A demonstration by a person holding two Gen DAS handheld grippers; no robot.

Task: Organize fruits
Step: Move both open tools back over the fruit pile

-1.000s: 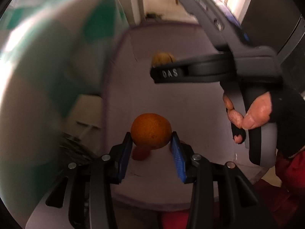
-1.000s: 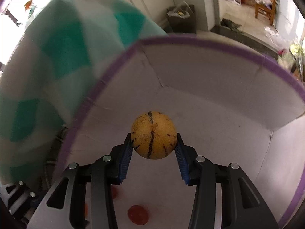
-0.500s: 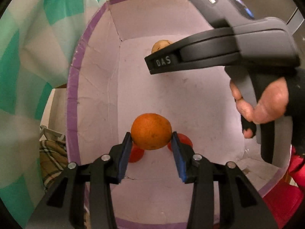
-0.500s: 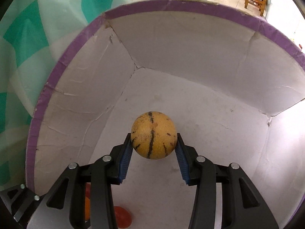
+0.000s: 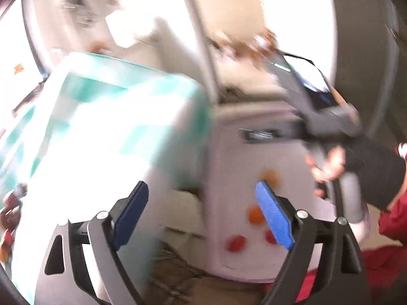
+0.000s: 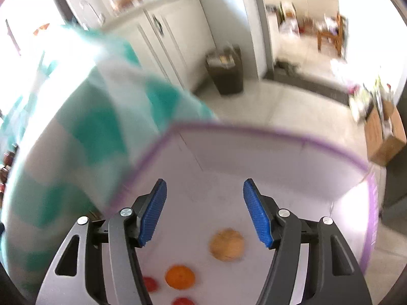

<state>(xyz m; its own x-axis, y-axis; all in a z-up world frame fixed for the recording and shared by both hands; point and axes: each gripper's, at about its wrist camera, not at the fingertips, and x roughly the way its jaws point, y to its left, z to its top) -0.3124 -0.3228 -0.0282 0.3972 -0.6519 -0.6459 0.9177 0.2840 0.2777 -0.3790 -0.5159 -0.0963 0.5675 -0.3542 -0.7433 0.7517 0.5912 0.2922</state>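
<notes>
Both grippers tilt down over a white box with a purple rim (image 6: pixel 279 137). The left gripper (image 5: pixel 202 213) and right gripper (image 6: pixel 204 212) are both opening, jaws spread with nothing between them. The tan melon (image 6: pixel 227 244) lies on the box floor below the right gripper; the orange (image 6: pixel 180 277) sits nearer left, beside red fruits (image 6: pixel 150 283). A green-checked cloth (image 6: pixel 84 132) hangs left; kitchen cabinets (image 6: pixel 162 33) stand far behind.

White box (image 6: pixel 279 157) with purple rim; orange (image 6: pixel 180 277), tan melon (image 6: pixel 227 244), red fruits (image 6: pixel 182 301); teal-white checked cloth (image 6: pixel 84 137) left.
</notes>
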